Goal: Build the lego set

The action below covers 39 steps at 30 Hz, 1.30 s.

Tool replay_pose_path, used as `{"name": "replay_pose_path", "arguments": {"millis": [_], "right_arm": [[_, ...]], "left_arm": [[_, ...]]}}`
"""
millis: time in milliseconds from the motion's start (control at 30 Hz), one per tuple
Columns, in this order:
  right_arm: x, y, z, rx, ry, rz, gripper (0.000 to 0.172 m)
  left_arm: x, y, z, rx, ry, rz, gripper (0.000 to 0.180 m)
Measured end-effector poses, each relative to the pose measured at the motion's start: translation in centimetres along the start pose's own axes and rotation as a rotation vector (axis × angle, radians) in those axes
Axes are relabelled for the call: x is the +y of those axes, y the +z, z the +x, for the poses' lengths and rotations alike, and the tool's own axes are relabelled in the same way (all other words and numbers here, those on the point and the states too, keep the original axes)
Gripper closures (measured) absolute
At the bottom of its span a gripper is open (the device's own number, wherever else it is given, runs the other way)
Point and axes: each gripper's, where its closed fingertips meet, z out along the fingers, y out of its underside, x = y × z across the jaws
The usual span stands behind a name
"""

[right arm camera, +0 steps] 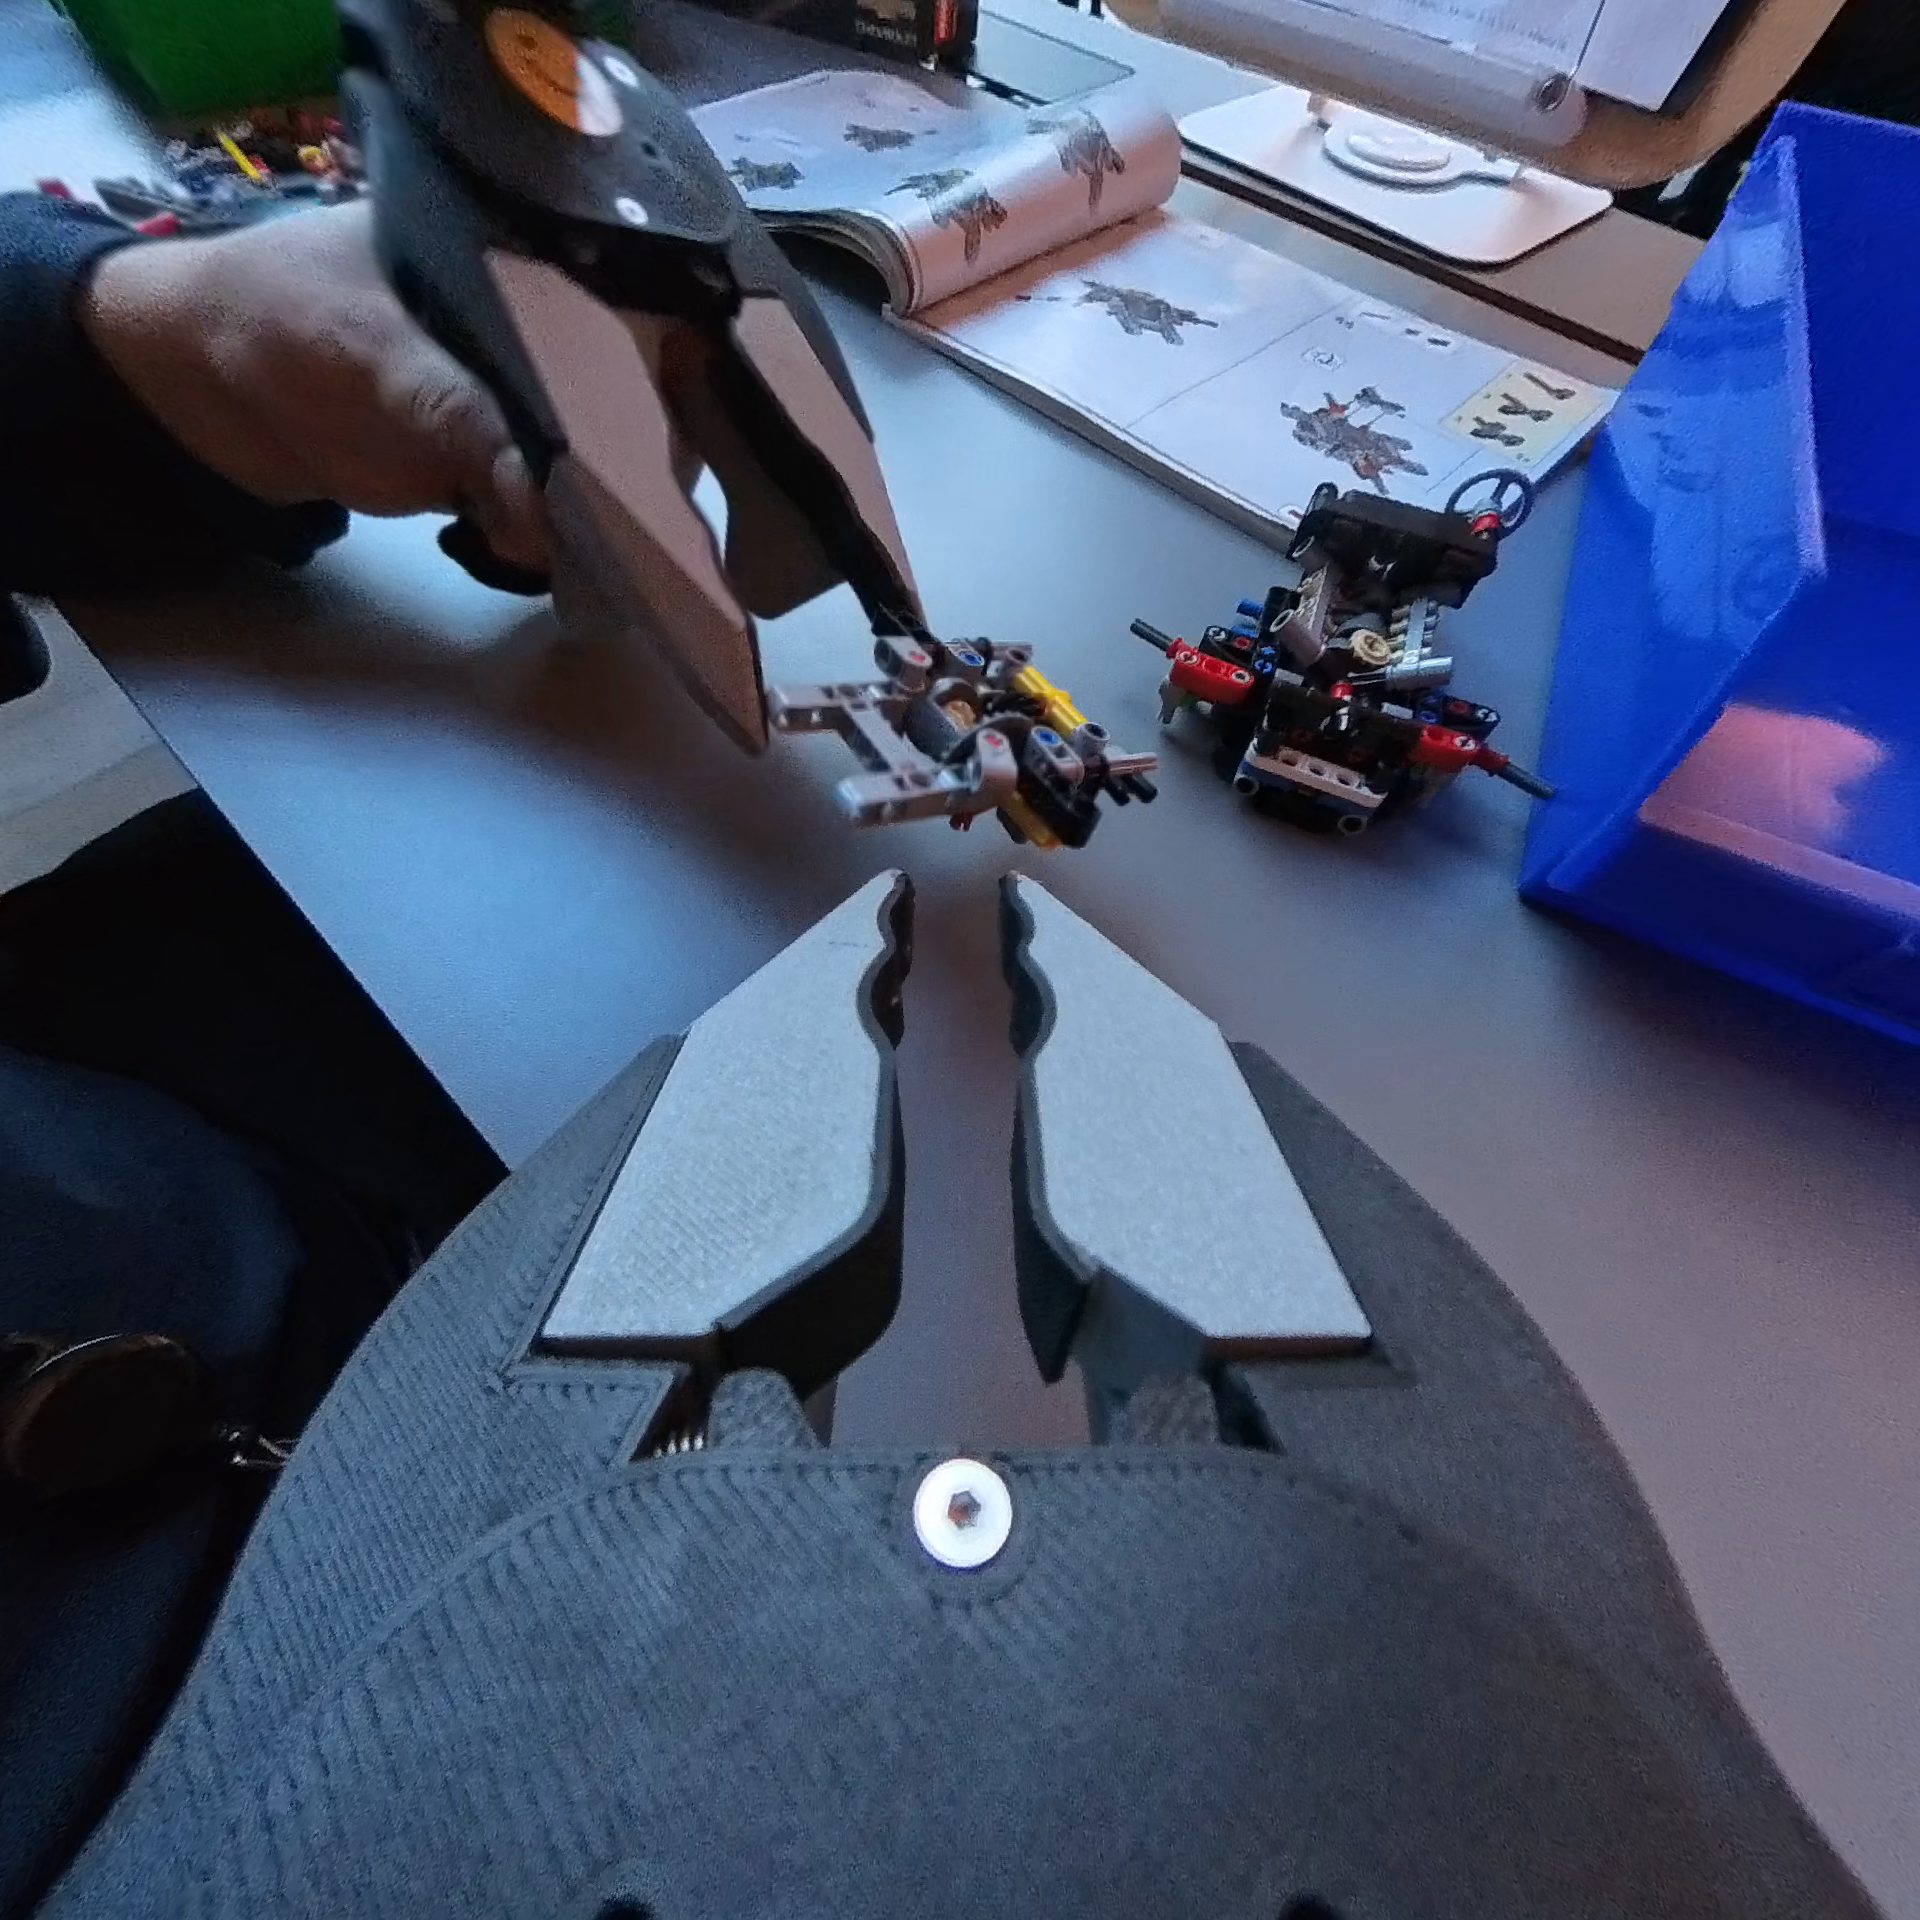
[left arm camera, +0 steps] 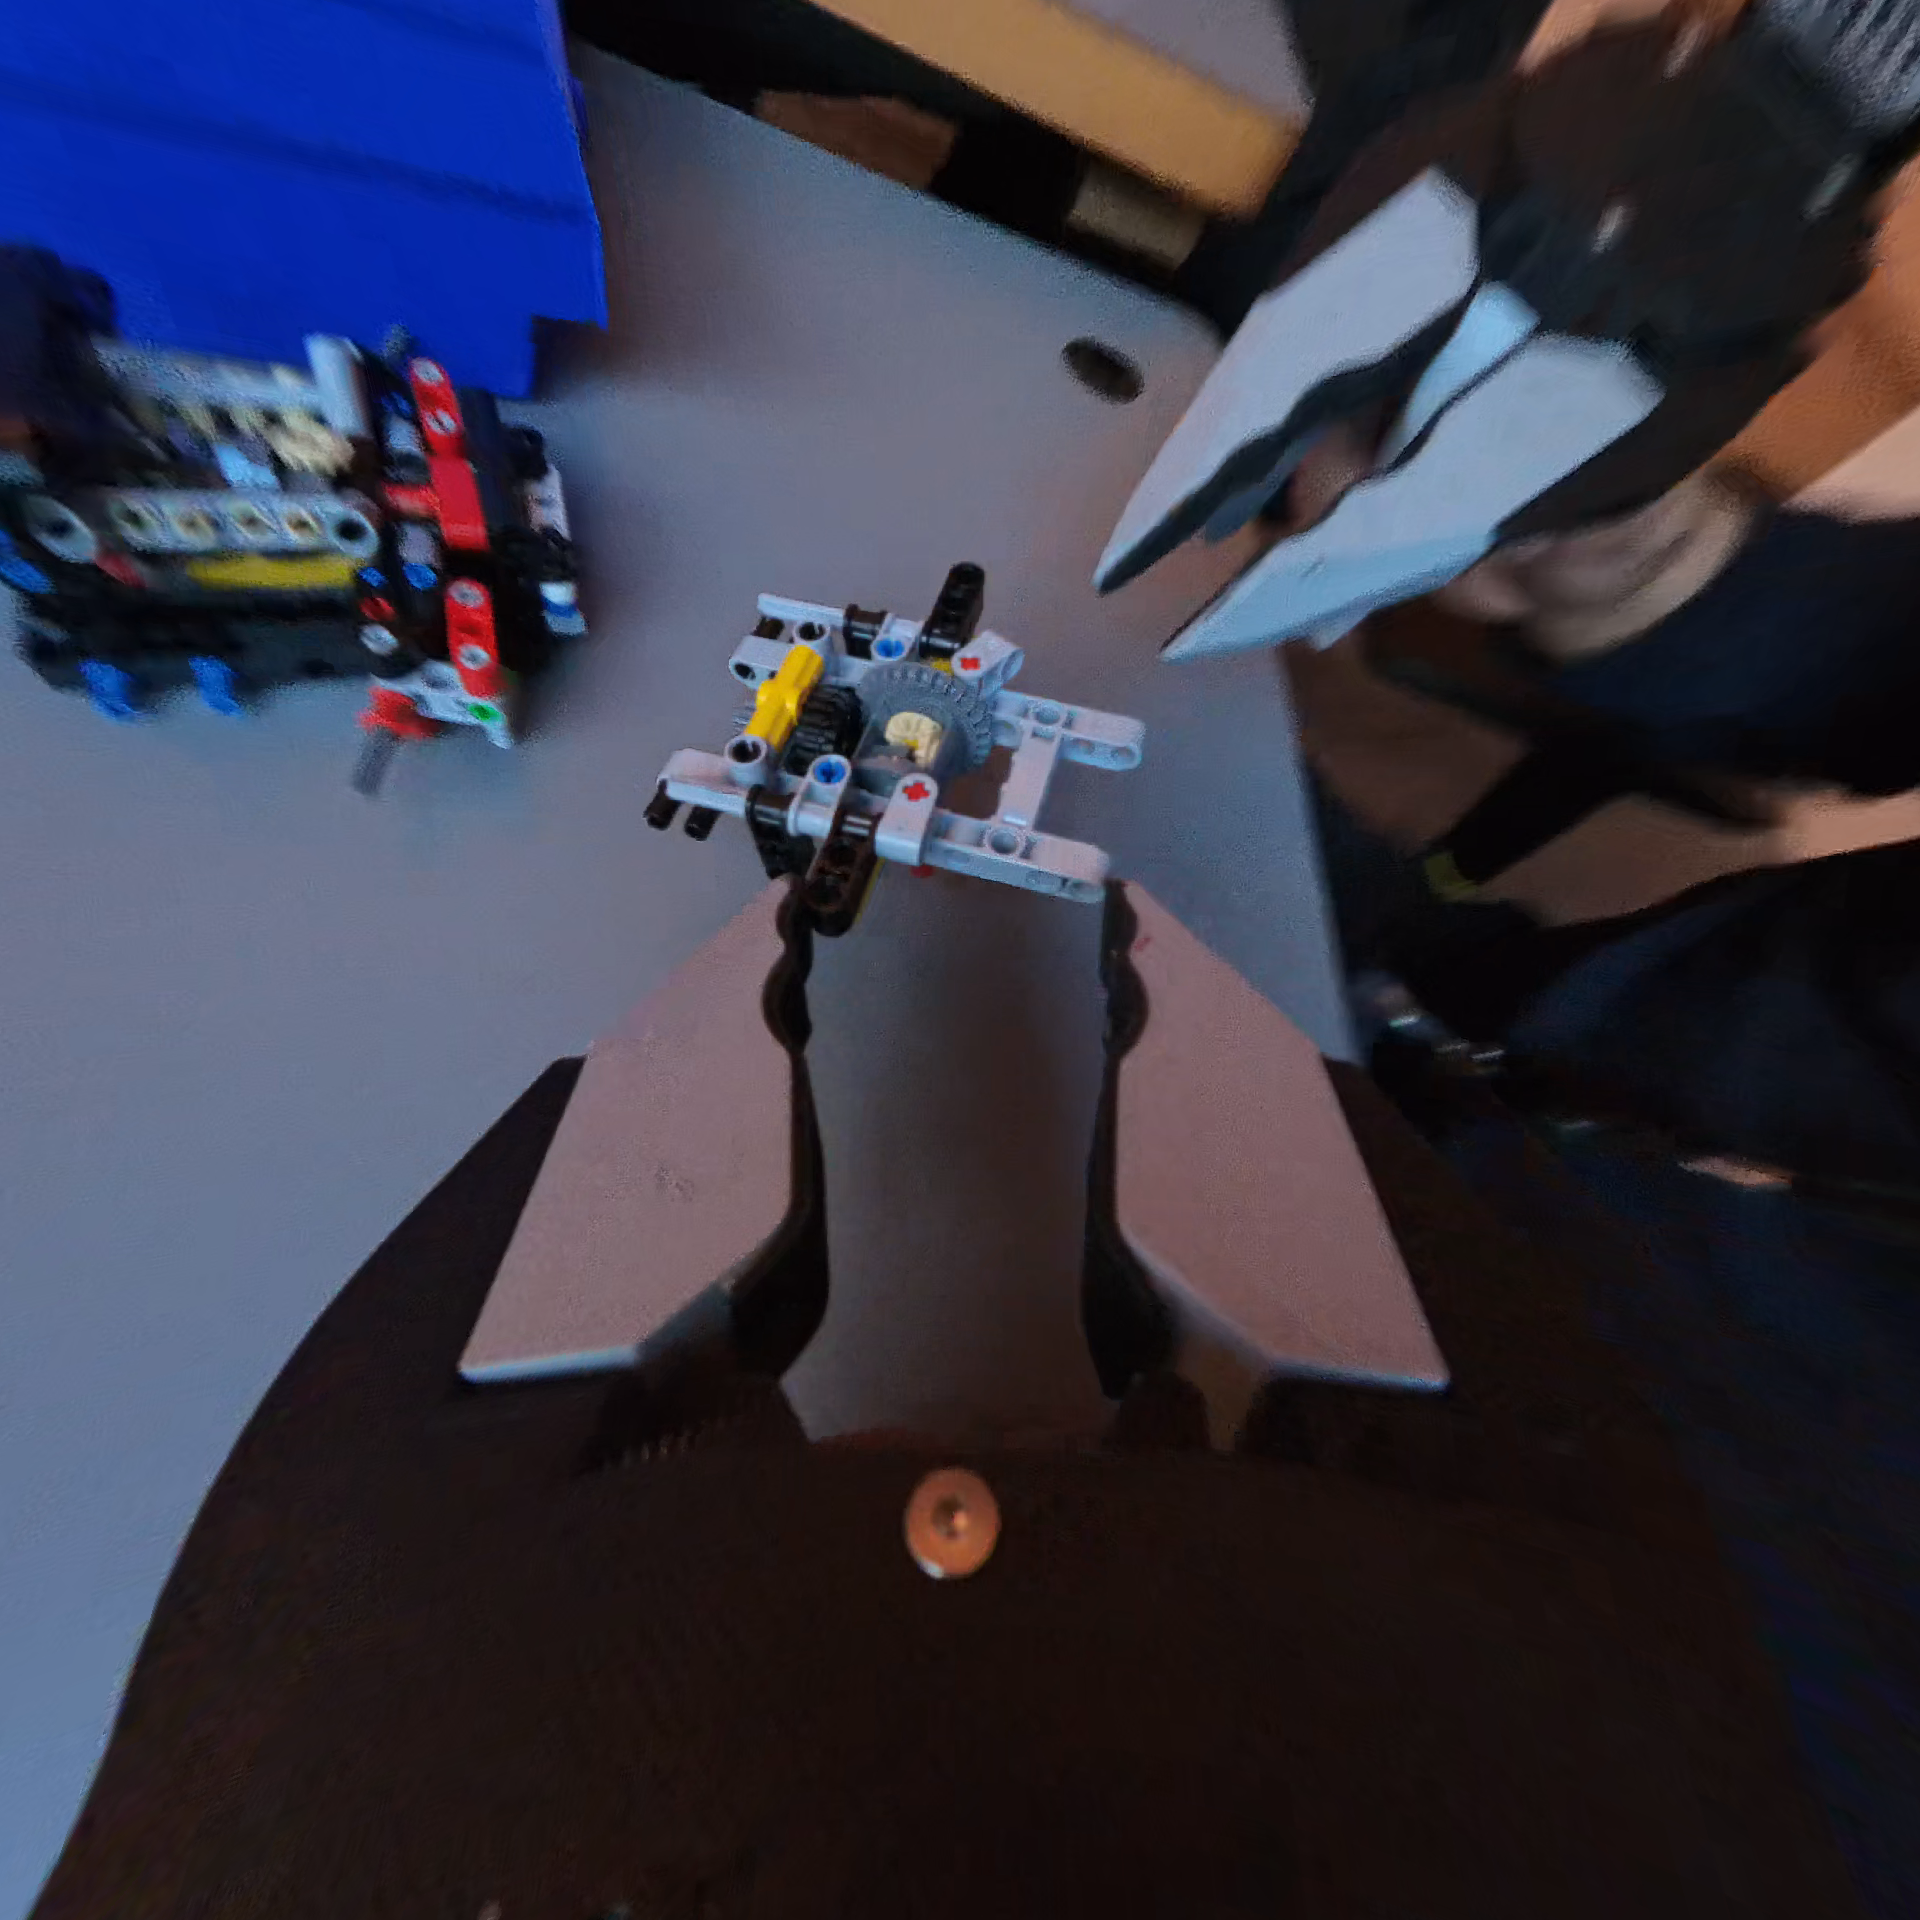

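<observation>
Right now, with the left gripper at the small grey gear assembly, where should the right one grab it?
Probably the black-and-yellow beam stack at the end of the small grey gear assembly away from the left gripper. It hangs below the frame, nearest the right gripper, with flat sides. Come straight forward from the near side, jaws across the stack.

A hobby or office desk: a grey worktop (right arm camera: 520, 831) carries an open instruction booklet (right arm camera: 1247, 384), with a monitor stand (right arm camera: 1392, 177) behind it and a blue bin (right arm camera: 1714, 623) beside it.
</observation>
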Motion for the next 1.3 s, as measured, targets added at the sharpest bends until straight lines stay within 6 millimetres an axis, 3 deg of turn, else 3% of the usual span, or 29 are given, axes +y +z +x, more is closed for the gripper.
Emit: {"name": "replay_pose_path", "arguments": {"millis": [133,267,433,633,800,1000,1133,1300], "right_arm": [[0.2,0.1,0.7,0.024,0.015,-0.004,0.150],[0.2,0.2,0.7,0.020,0.024,0.012,0.149],[0.5,0.2,0.0,0.058,-0.096,-0.007,0.153],[1.5,0.7,0.7,0.110,-0.161,-0.051,0.148],[4.1,1.7,1.5,0.080,-0.170,-0.157,0.130],[4.0,2.3,0.7,0.071,-0.237,-0.170,0.134],[4.3,2.6,1.3,0.081,-0.276,-0.197,0.133],[4.0,2.8,2.1,0.093,-0.410,-0.213,0.115]], "left_arm": [[0.1,0.9,0.4,-0.199,0.337,-0.043,0.126],[-0.4,1.2,0.8,-0.300,0.536,-0.027,0.126],[-1.8,0.4,1.2,-0.398,0.693,0.051,0.126],[-0.2,1.2,0.6,-0.378,0.717,-0.028,0.127],[1.4,1.4,0.6,-0.283,0.693,-0.072,0.127],[2.3,1.1,-0.3,-0.245,0.654,-0.113,0.127],[2.6,1.1,-0.2,-0.226,0.666,-0.128,0.127],[2.7,1.1,-0.2,-0.200,0.643,-0.136,0.127]]}}
